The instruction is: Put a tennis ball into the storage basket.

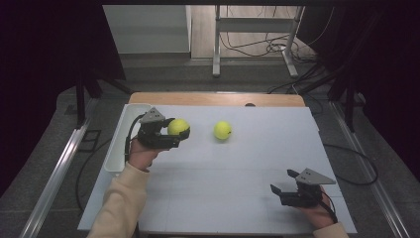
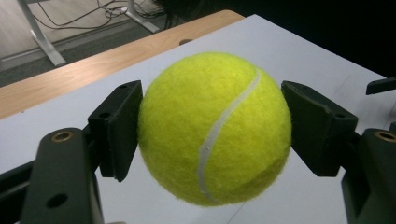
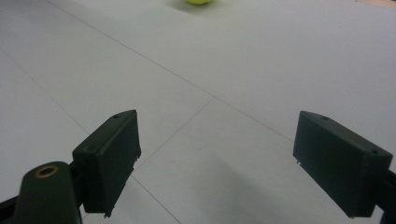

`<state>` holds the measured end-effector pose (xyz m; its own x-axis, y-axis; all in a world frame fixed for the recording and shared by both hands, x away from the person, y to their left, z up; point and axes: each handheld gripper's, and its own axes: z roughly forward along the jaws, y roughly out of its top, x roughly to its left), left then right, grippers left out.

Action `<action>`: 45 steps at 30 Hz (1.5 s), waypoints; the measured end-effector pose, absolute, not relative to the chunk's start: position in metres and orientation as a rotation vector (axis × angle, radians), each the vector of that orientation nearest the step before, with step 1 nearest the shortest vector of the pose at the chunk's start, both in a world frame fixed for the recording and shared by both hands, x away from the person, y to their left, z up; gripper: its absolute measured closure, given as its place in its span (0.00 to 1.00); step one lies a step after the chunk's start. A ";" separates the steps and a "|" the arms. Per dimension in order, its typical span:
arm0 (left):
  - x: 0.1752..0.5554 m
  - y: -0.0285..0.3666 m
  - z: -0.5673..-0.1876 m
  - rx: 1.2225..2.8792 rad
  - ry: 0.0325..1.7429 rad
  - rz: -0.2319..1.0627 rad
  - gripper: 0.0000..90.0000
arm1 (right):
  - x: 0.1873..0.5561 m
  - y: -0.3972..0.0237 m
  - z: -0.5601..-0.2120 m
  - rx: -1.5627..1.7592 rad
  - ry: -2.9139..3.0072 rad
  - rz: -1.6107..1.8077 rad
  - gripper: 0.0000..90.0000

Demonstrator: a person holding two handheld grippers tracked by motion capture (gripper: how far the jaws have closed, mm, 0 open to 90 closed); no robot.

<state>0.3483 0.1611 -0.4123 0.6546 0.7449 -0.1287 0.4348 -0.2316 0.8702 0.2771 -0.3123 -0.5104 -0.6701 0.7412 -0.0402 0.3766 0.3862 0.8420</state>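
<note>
In the high view the left gripper (image 1: 179,133) sat at the left middle of the frame, beside a white tray (image 1: 120,144) at the table's (image 1: 237,173) left edge, and its jaws were clamped on a yellow ball (image 1: 179,127). The left gripper view showed that ball (image 2: 215,128) large in the centre of the frame, clear of the table, with a black pad (image 2: 119,128) pressed against each side and its white seam curving from upper right down to the bottom. A second ball (image 1: 223,130) lay on the table just right of the first, near the centre of the high view, apart from both grippers. The right gripper (image 1: 285,183) rested low at the lower right of the frame, well away from both balls, its jaws spread apart with nothing between them. In the right gripper view the second ball (image 3: 198,2) peeked in at the top edge, far beyond the pads (image 3: 109,158), and bare white table (image 3: 219,70) lay between.
</note>
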 end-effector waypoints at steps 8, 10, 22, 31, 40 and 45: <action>0.352 0.168 -0.409 1.857 0.957 0.407 0.28 | 0.277 -0.312 -0.511 0.966 2.238 1.195 0.17; 0.354 0.172 -0.408 1.846 0.967 0.410 0.28 | 0.277 -0.312 -0.511 0.965 2.238 1.191 0.17; 0.358 0.194 -0.409 1.793 1.020 0.411 0.28 | 0.277 -0.312 -0.510 0.964 2.237 1.200 0.17; 0.359 0.206 -0.410 1.770 1.049 0.413 0.28 | 0.277 -0.312 -0.510 0.963 2.239 1.193 0.17; 0.357 0.215 -0.409 1.767 1.086 0.466 0.28 | 0.277 -0.312 -0.510 0.962 2.239 1.198 0.17; 0.357 0.220 -0.409 1.755 1.096 0.470 0.28 | 0.277 -0.312 -0.511 0.962 2.241 1.192 0.17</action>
